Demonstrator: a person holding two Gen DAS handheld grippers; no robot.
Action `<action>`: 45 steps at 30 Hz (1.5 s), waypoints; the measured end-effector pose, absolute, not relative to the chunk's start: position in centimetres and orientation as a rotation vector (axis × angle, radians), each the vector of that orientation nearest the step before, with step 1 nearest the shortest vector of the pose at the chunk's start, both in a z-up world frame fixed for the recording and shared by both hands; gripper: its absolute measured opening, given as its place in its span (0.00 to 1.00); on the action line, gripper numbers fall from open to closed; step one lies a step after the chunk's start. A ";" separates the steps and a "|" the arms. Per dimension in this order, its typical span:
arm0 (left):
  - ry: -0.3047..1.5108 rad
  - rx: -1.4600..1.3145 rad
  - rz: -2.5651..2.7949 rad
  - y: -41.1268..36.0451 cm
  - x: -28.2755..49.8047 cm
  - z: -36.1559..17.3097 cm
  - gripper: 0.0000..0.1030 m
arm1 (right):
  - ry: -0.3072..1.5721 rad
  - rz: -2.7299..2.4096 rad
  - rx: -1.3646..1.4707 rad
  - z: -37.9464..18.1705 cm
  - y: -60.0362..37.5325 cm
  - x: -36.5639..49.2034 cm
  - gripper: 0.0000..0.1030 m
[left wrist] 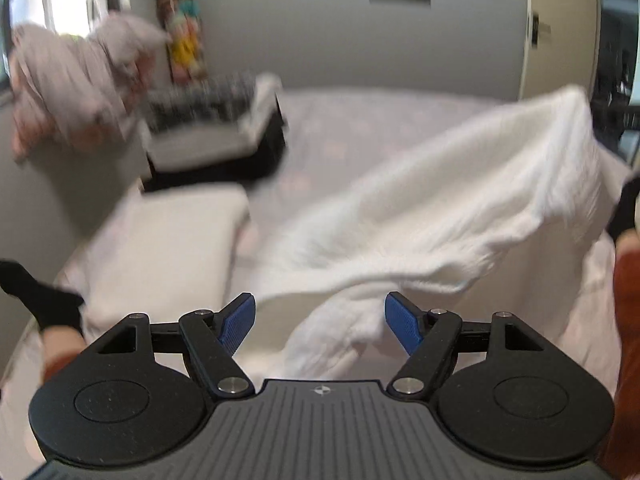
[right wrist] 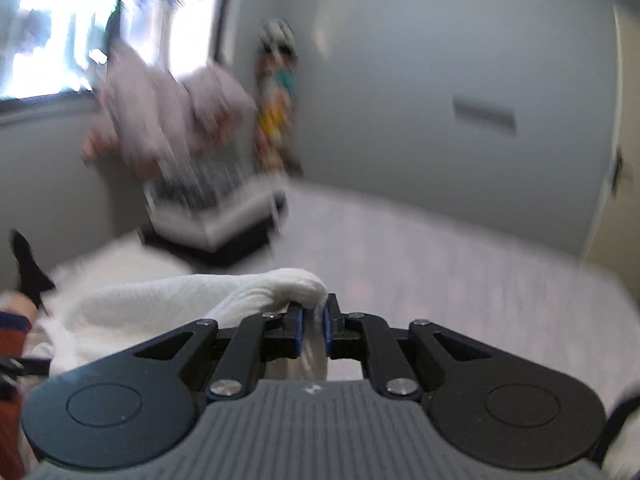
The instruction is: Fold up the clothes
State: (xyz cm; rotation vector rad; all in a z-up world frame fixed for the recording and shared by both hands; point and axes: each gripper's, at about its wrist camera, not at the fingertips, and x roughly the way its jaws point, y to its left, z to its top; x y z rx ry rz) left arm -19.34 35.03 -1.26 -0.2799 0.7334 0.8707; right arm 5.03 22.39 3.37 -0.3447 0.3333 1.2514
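A white garment (left wrist: 460,184) lies spread and partly lifted over the bed (left wrist: 320,128). My left gripper (left wrist: 320,320) is open, its blue pads (left wrist: 404,322) on either side of a bunched edge of the white cloth, not closed on it. My right gripper (right wrist: 314,322) is shut on a fold of the same white garment (right wrist: 280,284) and holds it above the bed (right wrist: 440,272). In the left wrist view the cloth rises toward the far right, where the right hand holds it up.
A laundry basket (left wrist: 216,128) with pinkish-grey clothes (left wrist: 80,76) heaped over it stands at the bed's far left, also in the right wrist view (right wrist: 216,216). A folded white item (left wrist: 168,248) lies left. A colourful hanging (left wrist: 184,36) is on the grey wall. Both views are motion-blurred.
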 end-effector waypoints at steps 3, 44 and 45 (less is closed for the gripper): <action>0.784 -0.247 0.831 35.1 -18.4 -3.3 0.83 | 0.471 1.161 -0.381 -2.7 20.7 9.0 0.11; 0.585 -0.102 1.308 45.1 -23.4 2.8 0.13 | 0.656 1.201 -0.543 -9.5 18.5 8.3 0.45; 0.582 -0.109 1.323 45.2 -23.9 2.8 0.13 | 0.641 1.203 -0.569 -9.5 18.9 8.3 0.46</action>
